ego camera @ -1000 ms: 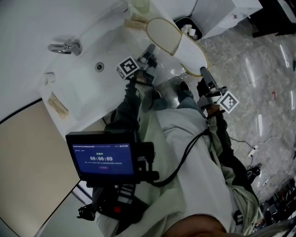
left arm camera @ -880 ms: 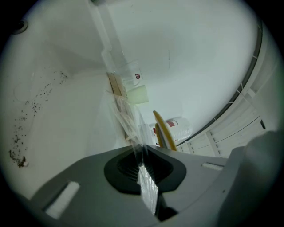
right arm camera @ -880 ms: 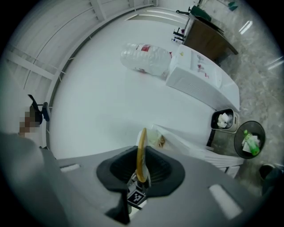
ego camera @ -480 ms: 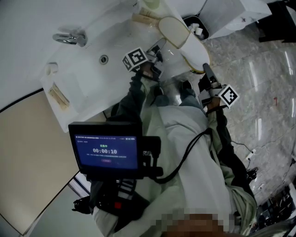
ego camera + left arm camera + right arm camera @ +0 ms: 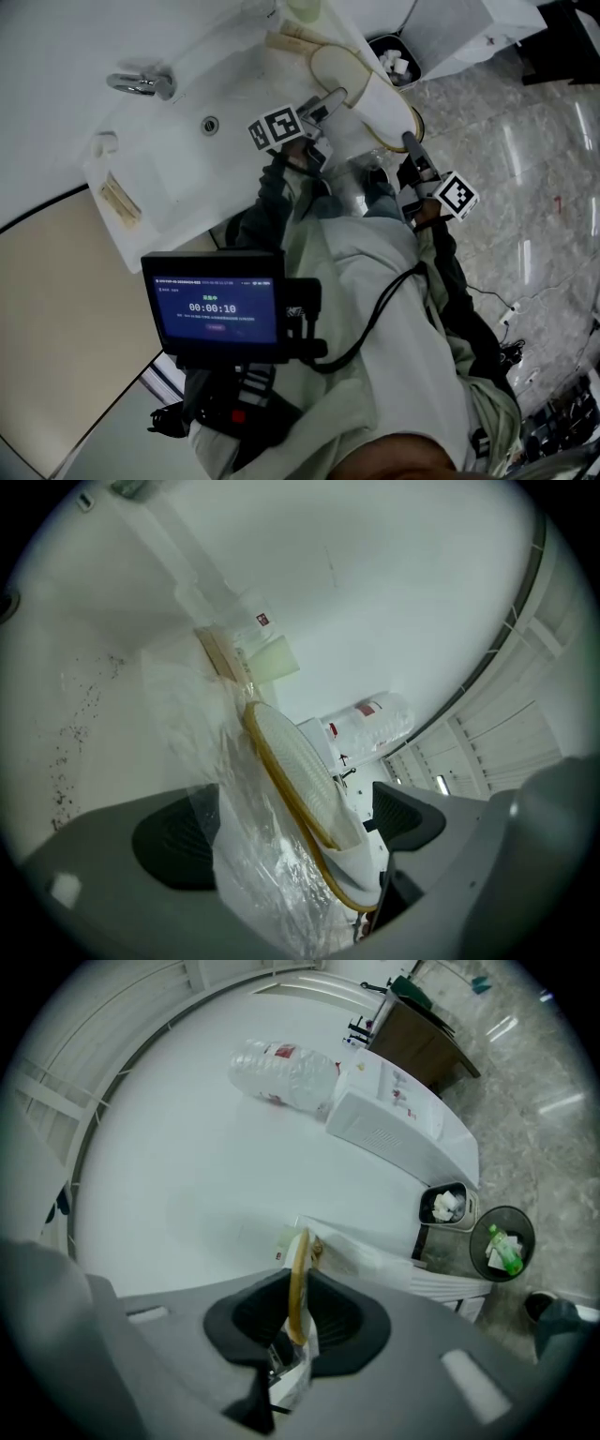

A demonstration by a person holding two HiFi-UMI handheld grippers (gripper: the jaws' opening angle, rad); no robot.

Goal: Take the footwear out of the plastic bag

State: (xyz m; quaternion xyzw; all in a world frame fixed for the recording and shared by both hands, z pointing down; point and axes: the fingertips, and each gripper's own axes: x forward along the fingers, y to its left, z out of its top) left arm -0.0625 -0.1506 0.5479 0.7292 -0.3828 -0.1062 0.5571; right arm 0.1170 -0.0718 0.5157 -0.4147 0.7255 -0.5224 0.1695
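A white slipper (image 5: pixel 361 82) with a tan rim hangs over the counter's edge, partly inside a clear plastic bag (image 5: pixel 349 157). My right gripper (image 5: pixel 409 142) is shut on the slipper's tan rim (image 5: pixel 298 1283), with a fold of bag film caught below it. My left gripper (image 5: pixel 323 105) has just been opening. Its jaws now stand wide apart either side of the slipper (image 5: pixel 298 772) and the crumpled bag (image 5: pixel 251 860). Film drapes against the left pad (image 5: pixel 173 841), and the pads do not press on anything.
A white sink basin (image 5: pixel 178 150) with a chrome faucet (image 5: pixel 141 82) fills the counter on the left. A small waste bin (image 5: pixel 394 58) stands on the marble floor behind the slipper, and a second round bin (image 5: pixel 503 1241) stands beside it. A timer screen (image 5: pixel 220 307) hangs at the person's chest.
The left gripper's jaws have gone from shut to wide open and let go of the bag. The right gripper has sunk a little with the slipper.
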